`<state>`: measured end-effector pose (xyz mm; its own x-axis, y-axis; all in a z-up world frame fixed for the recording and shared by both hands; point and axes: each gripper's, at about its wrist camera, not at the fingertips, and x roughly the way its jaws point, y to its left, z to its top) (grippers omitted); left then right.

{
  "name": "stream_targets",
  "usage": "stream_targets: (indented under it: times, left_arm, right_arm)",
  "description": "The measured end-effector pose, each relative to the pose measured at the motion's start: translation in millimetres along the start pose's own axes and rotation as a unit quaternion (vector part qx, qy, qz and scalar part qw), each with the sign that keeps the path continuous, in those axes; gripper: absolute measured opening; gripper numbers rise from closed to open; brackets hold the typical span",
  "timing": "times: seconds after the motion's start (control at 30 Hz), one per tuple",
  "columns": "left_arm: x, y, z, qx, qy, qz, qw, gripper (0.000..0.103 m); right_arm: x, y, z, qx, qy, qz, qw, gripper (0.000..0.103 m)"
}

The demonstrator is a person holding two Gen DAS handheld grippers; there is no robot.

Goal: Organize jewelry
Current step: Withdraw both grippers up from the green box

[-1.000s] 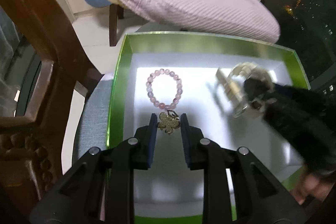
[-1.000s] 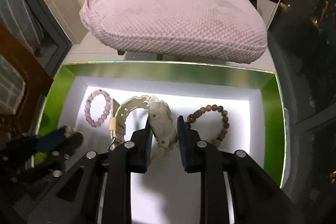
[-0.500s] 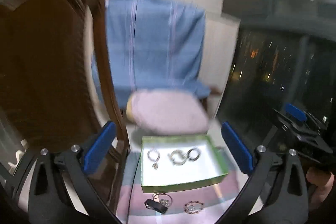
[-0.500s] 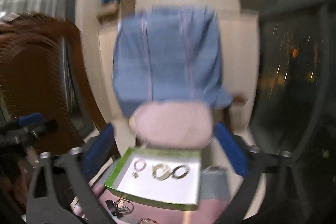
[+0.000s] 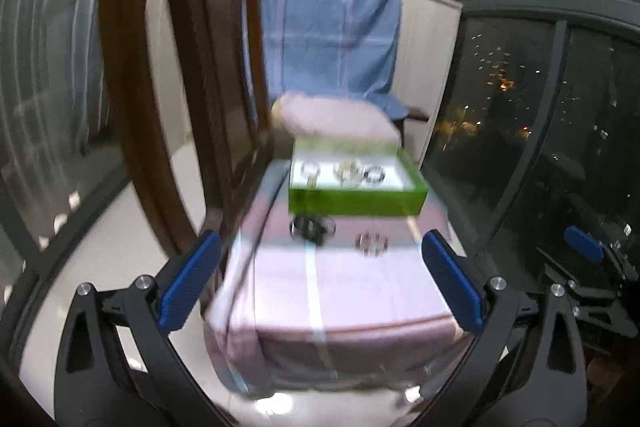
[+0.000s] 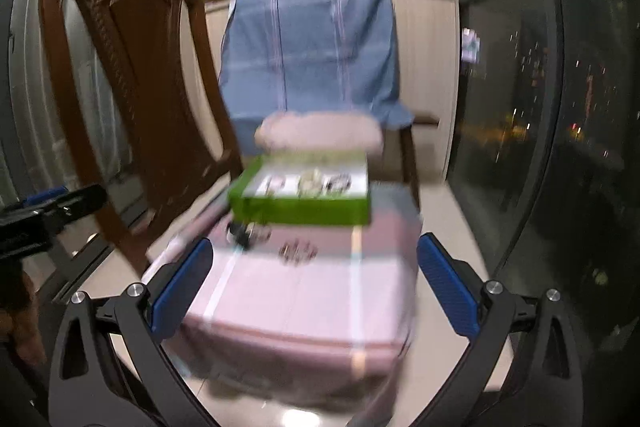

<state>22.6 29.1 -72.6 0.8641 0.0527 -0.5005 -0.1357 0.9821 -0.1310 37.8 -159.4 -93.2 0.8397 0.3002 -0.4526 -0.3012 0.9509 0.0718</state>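
A green box [image 5: 356, 201] [image 6: 300, 211] stands at the far end of a pink-clothed table [image 5: 340, 299] [image 6: 304, 299]. Inside it lie a pale pink bead bracelet [image 5: 311, 169], a cream watch [image 5: 348, 171] and a brown bead bracelet [image 5: 374, 174], all blurred. On the cloth before the box lie a dark piece [image 5: 312, 227] [image 6: 244, 233] and a beaded bracelet [image 5: 372, 243] [image 6: 298, 249]. My left gripper [image 5: 320, 243] is open and empty, well back from the table. My right gripper [image 6: 314, 245] is likewise open and empty.
A carved wooden chair [image 5: 192, 87] [image 6: 132, 87] stands at the table's left. Behind the box sits a chair draped in blue cloth [image 5: 328, 39] with a pink cushion [image 6: 320, 131]. Dark window glass [image 5: 540, 127] runs along the right. Pale floor surrounds the table.
Both grippers were nearly shut inside the box, left around the pink bracelet's charm, right around the watch. Their jaws have opened wide and both have pulled far back; those pieces stay in the box.
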Motion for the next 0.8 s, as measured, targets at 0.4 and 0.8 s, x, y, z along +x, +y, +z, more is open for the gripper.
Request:
stream_targets:
  times: [0.4,0.8]
  left_arm:
    - [-14.7,-5.6,-26.1,0.012,0.023,0.0,0.9997,0.099]
    - [-4.0,-7.8,-29.0,0.014,0.033,-0.005,0.9994,0.099]
  right_arm:
    - [-26.5,23.6,-25.3,-0.002,0.006,0.021,1.0,0.099]
    - [-24.6,24.9,-26.7,-0.003,0.007,0.022,1.0,0.099]
